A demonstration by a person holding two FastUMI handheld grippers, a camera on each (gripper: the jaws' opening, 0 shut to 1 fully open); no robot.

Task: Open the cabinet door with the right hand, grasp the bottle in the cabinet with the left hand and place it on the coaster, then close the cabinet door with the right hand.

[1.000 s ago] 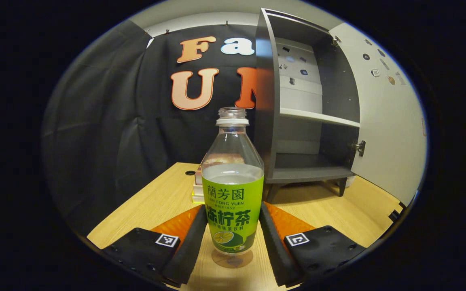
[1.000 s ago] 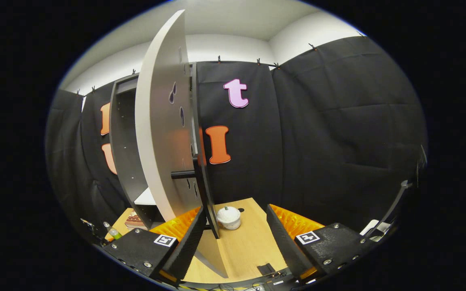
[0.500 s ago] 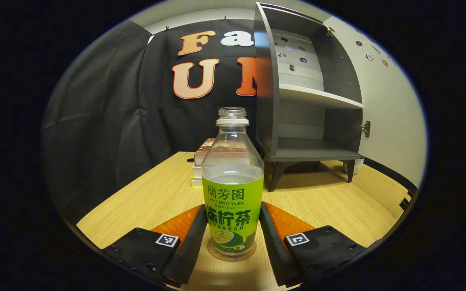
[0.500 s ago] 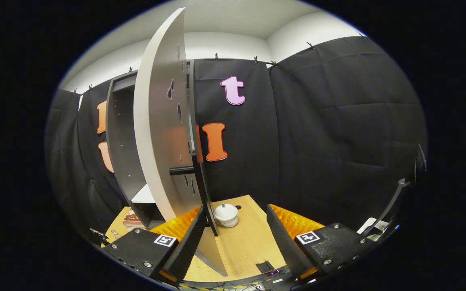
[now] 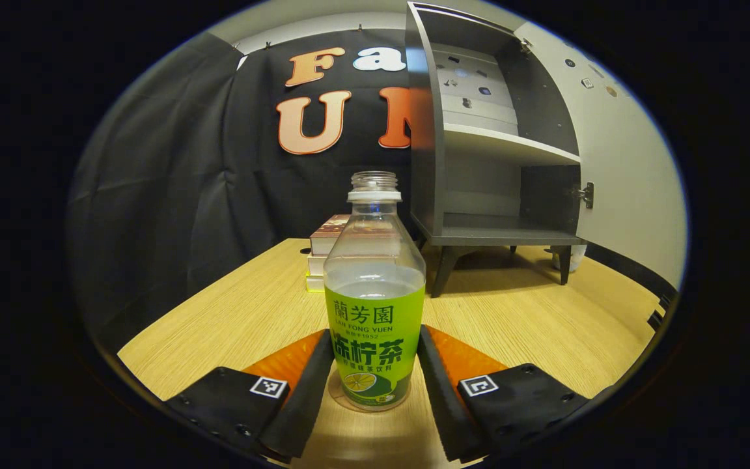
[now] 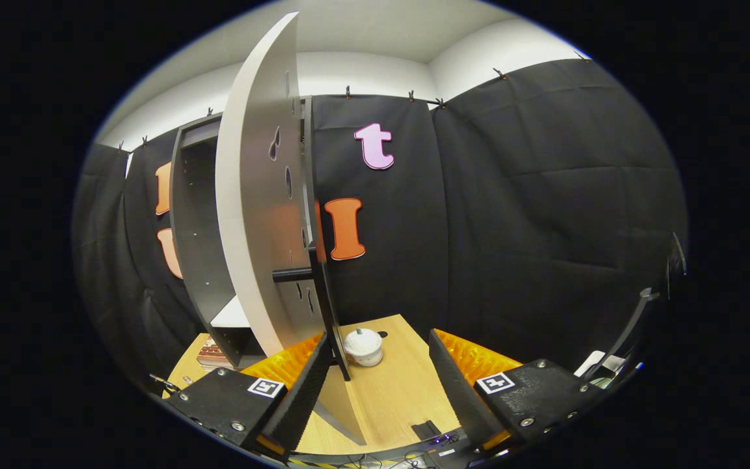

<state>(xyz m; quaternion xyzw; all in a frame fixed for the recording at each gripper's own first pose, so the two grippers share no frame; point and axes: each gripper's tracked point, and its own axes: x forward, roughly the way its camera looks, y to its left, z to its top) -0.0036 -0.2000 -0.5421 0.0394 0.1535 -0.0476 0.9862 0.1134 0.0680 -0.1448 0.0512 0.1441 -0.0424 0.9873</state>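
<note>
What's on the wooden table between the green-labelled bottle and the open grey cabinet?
In the left gripper view, bare light wooden table separates the clear green-labelled bottle from the open grey cabinet. A stack of books sits off to the left behind the bottle.

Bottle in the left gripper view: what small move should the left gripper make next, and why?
Probably open the jaws and let go. The bottle stands upright with its base on the round coaster on the table, and the left gripper is closed on its lower label. The cabinet door is open, so closing it comes after.
</note>
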